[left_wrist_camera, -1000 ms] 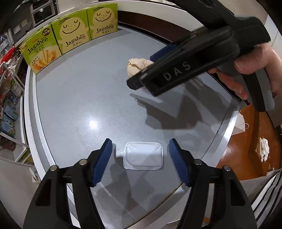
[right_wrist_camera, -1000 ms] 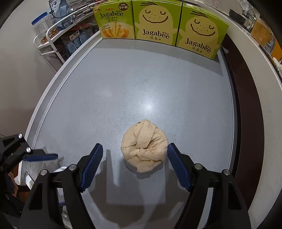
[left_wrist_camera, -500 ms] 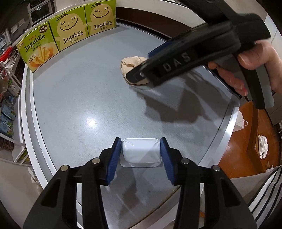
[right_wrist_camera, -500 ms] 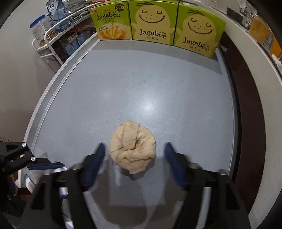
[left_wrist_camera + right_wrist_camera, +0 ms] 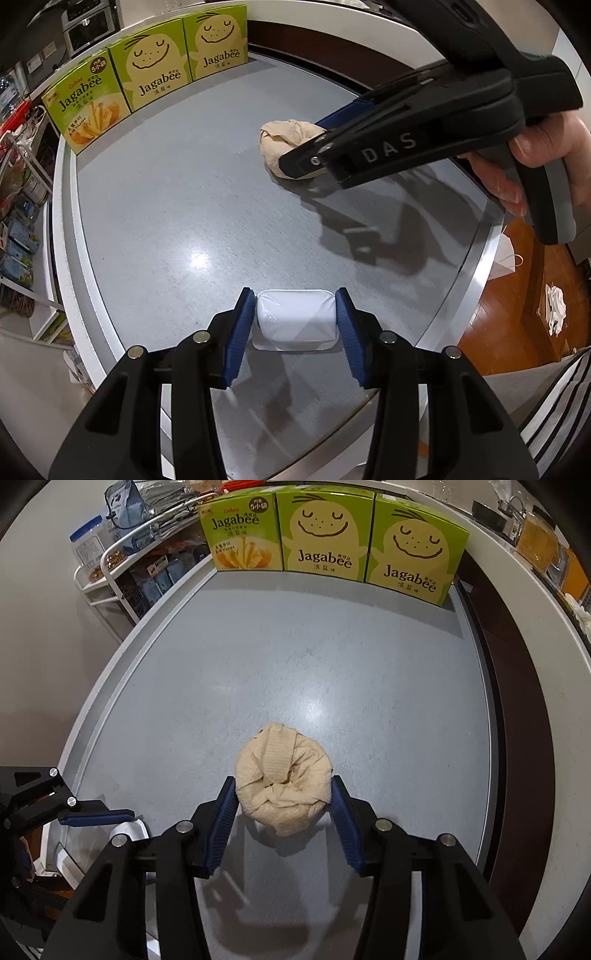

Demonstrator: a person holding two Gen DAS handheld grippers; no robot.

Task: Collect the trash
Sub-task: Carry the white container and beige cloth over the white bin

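A small white plastic tray [image 5: 295, 321] lies on the grey tabletop [image 5: 177, 192] near its front edge, and my left gripper [image 5: 294, 300] is shut on it, blue pads pressed on both short sides. Farther back sits a crumpled beige paper towel ball [image 5: 277, 140]. In the right wrist view the ball [image 5: 282, 771] is squeezed between the pads of my right gripper [image 5: 282, 787], which is shut on it. A hand [image 5: 546, 147] holds the right gripper's handle. Both items still rest on the table.
Three green Jagabee boxes [image 5: 325, 535] stand in a row at the table's far edge. A white wire rack [image 5: 110, 565] with packaged goods is off the left side. To the right, the wooden floor [image 5: 509, 317] holds crumpled white paper [image 5: 555, 308].
My left gripper closed on the white tray first. Then my right gripper moved forward around the paper ball and closed on it.
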